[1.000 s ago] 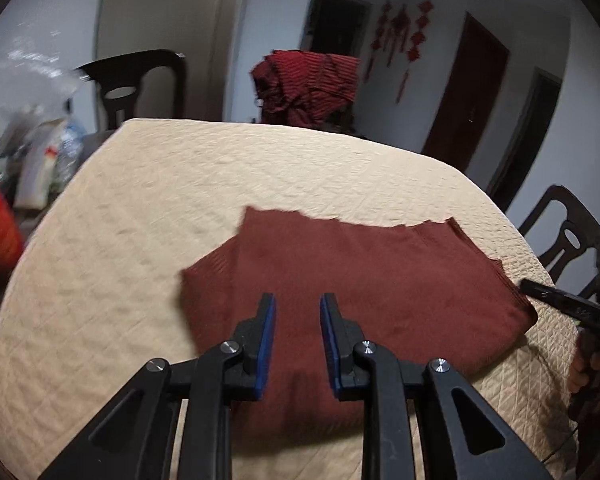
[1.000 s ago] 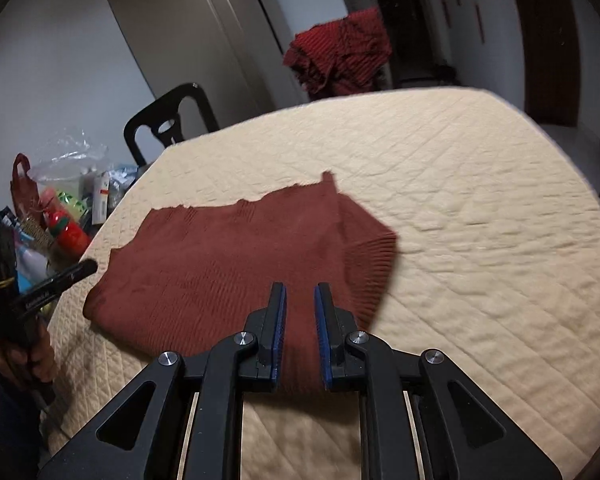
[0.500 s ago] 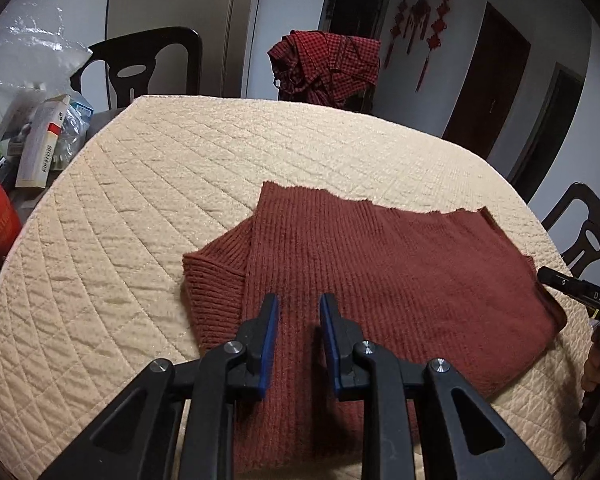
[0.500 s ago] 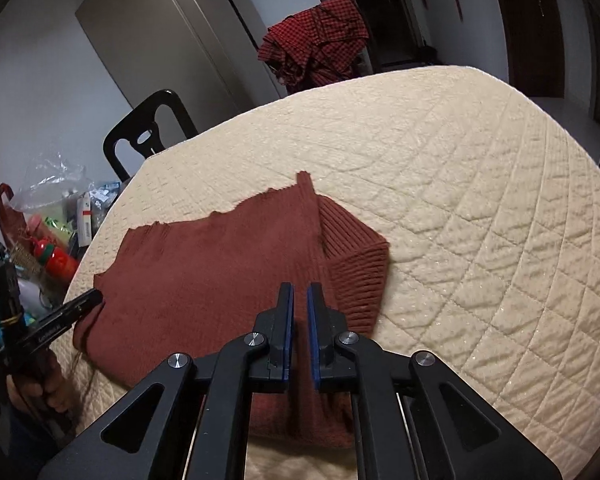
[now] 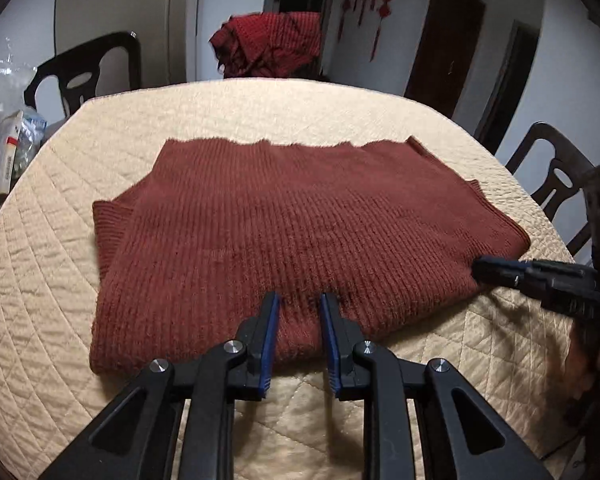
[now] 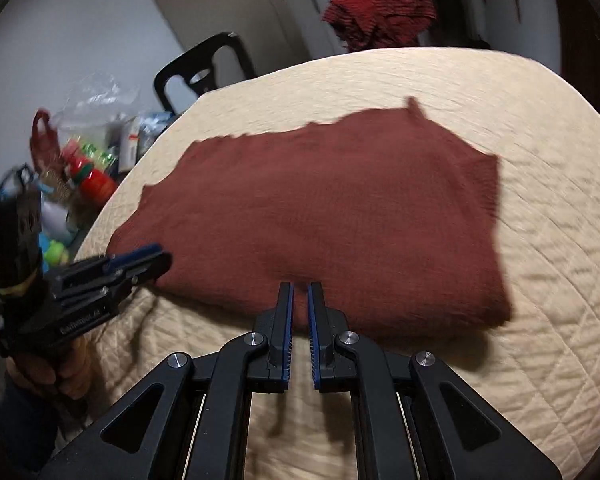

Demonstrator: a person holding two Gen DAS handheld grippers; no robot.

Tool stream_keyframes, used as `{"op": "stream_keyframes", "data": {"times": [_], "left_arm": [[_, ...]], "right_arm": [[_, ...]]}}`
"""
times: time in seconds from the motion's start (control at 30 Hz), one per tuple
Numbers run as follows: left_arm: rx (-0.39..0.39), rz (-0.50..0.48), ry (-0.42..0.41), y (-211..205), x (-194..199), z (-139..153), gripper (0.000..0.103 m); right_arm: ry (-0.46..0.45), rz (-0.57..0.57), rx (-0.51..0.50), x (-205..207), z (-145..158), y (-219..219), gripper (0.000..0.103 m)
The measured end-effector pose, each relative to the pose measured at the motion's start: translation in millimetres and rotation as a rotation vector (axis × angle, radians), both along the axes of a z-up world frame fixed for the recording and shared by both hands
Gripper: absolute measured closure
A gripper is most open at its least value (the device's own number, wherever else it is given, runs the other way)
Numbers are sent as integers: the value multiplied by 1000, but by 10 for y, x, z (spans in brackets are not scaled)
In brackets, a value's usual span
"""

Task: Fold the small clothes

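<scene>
Where the two black tools come in over the near edge of the table, the left gripper [image 5: 300,306] has its blue-lined fingers apart, tips resting at the near hem of the sweater [image 5: 292,232] with a strip of knit between them, not pinched. The right gripper [image 6: 300,296] sits at the same near hem further along, its fingers drawn close with only a narrow gap; whether any knit is caught in that gap I cannot tell, as this view is blurred. Each tool shows in the other's view, at the sweater's outer near corner.

The rust-red ribbed sweater lies folded flat in a rough rectangle across the middle of the quilted cream table cover [image 5: 284,108], one ribbed cuff poking out at its left side. Beyond the far rim, a red checked garment [image 5: 272,46] is heaped on a chair. Off the left edge, a dark chair [image 5: 84,76] stands beside a clutter of bags and packets [image 6: 96,148].
</scene>
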State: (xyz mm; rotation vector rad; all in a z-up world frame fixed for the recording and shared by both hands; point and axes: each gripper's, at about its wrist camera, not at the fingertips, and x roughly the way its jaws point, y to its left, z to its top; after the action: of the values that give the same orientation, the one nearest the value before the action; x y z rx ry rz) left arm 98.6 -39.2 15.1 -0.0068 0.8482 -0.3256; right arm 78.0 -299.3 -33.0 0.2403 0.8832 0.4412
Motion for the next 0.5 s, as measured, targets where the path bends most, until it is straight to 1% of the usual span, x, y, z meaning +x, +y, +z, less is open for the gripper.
{"op": "stream_keyframes", "data": {"times": [0.1,0.17,0.27,0.33,0.4,0.47,0.5], "left_arm": [[-13,10,8,29,-55,22,78],[-46,7,10,18,-95,75,78],[-77,-41,-4,-194,-90,137,78],[-73,-85,2,-388,-86,114,78],[-55,-109,16,-523,-65,52,78],[-38,-103,30,-565,-32,-27,78],[-46,-104,30,-562,-39,-17,78]], "right_arm": [[1,-76,6,-66,3,-263,96],[9,-102,47,-109,27,-359,96],[-20,-82,50,-161,100,-252,96],[-21,-52,59,-155,98,-152,96],[-15,-47,50,-134,75,-98,96],[-13,-76,44,-123,31,-177,96],[-6,-96,40,-110,3,-228,96]]}}
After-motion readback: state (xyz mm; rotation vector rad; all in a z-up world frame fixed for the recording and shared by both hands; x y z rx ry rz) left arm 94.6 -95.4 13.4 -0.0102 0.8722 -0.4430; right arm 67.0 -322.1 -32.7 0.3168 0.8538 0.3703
